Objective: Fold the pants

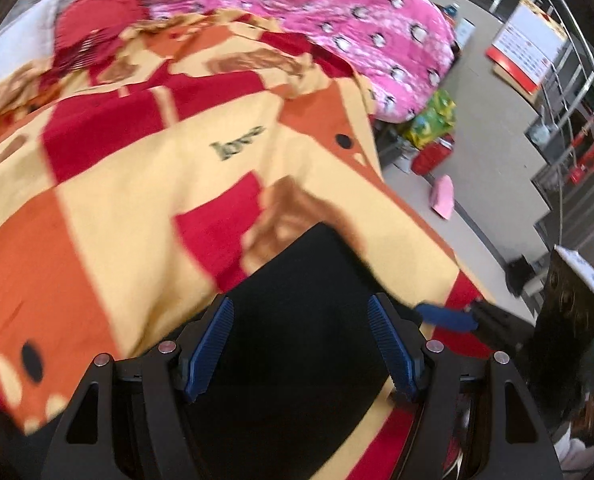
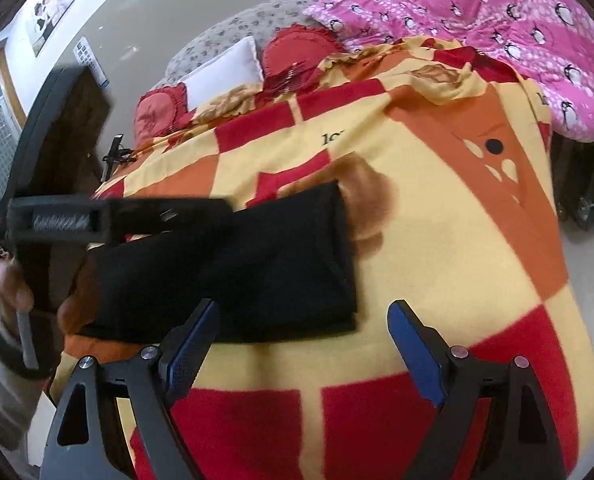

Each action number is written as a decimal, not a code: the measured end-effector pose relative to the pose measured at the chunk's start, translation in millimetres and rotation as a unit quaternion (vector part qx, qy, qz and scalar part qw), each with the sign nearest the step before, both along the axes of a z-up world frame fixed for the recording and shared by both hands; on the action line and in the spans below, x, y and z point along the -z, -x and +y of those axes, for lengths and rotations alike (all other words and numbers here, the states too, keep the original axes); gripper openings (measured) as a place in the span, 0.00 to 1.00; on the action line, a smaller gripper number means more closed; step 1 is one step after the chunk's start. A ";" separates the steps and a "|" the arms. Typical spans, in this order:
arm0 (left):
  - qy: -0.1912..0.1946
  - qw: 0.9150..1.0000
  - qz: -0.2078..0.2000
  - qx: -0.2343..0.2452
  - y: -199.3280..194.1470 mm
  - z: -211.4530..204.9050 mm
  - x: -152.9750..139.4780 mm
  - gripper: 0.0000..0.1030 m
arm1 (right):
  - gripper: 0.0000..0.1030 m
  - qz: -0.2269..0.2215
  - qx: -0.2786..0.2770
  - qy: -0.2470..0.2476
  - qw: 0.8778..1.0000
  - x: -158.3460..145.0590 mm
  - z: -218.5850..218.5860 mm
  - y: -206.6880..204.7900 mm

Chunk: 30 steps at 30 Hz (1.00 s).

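Black pants (image 2: 257, 264) lie folded mid-frame on a checkered blanket (image 2: 437, 248); pink quilt (image 2: 517, 32) upper right. Left gripper (image 1: 301, 344) and right gripper (image 2: 303, 350) both spread, empty.

My black pants (image 2: 233, 264), my yellow blanket (image 2: 437, 260) checked in red and orange, my pink penguin-print quilt (image 2: 497, 20), my blue-padded jaws

A bed under a checked blanket (image 2: 437, 240) and pink quilt (image 1: 337, 20); grey floor (image 1: 493, 152), framed wall photo (image 2: 51, 8).
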<state>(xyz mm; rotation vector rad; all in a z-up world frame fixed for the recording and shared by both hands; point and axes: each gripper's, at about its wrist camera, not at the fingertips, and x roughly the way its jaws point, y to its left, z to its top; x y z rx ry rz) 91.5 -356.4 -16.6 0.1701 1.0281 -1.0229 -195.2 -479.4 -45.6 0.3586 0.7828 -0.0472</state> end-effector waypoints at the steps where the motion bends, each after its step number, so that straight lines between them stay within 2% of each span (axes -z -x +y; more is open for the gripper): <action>1: -0.004 1.000 -0.001 0.004 -2.7 -9.7 2.5 0.68 | 0.84 0.002 -0.003 -0.002 1.000 2.2 1.1 -1.7; 6: -0.029 0.999 -0.004 0.028 -14.9 -50.1 16.7 0.68 | 0.84 -0.006 -0.013 -0.009 1.000 5.4 4.8 -3.4; 8: -0.039 0.999 -0.006 0.032 -17.3 -61.9 23.2 0.67 | 0.76 -0.009 -0.013 -0.014 1.000 5.9 4.4 -4.9; 11: -0.043 0.998 0.001 0.046 -18.0 -76.5 30.1 0.65 | 0.70 -0.015 -0.005 -0.025 1.000 8.2 2.5 -7.4; 12: -0.044 0.998 -0.002 0.050 -17.7 -79.0 31.7 0.59 | 0.67 -0.016 -0.002 -0.026 1.000 8.6 2.2 -8.5; 13: -0.041 0.998 -0.007 0.053 -17.9 -82.0 33.1 0.54 | 0.59 -0.016 0.002 -0.024 1.000 9.1 2.1 -10.2; 15: -0.039 0.997 -0.015 0.060 -15.4 -84.8 35.1 0.29 | 0.38 -0.015 0.006 -0.023 1.000 10.8 1.9 -13.8; 16: -0.037 0.997 -0.011 0.060 -16.7 -85.7 36.2 0.27 | 0.22 -0.014 0.005 -0.027 1.000 12.1 1.2 -16.1; 18: -0.030 0.998 0.001 0.053 -20.0 -83.0 35.4 0.18 | 0.19 -0.014 0.005 -0.044 0.999 13.0 -1.3 -20.0; 20: -0.009 0.999 0.013 0.049 -22.9 -74.8 28.6 0.16 | 0.16 -0.025 0.004 -0.045 0.999 4.1 0.6 -20.2; 26: 0.063 0.998 0.002 0.016 -25.5 -19.2 -22.8 0.15 | 0.16 -0.066 -0.034 -0.003 0.997 -43.3 32.2 -21.9; 30: 0.095 0.995 -0.020 -0.024 -22.6 43.7 -57.1 0.14 | 0.16 -0.096 -0.083 0.026 0.992 -77.9 70.8 -31.9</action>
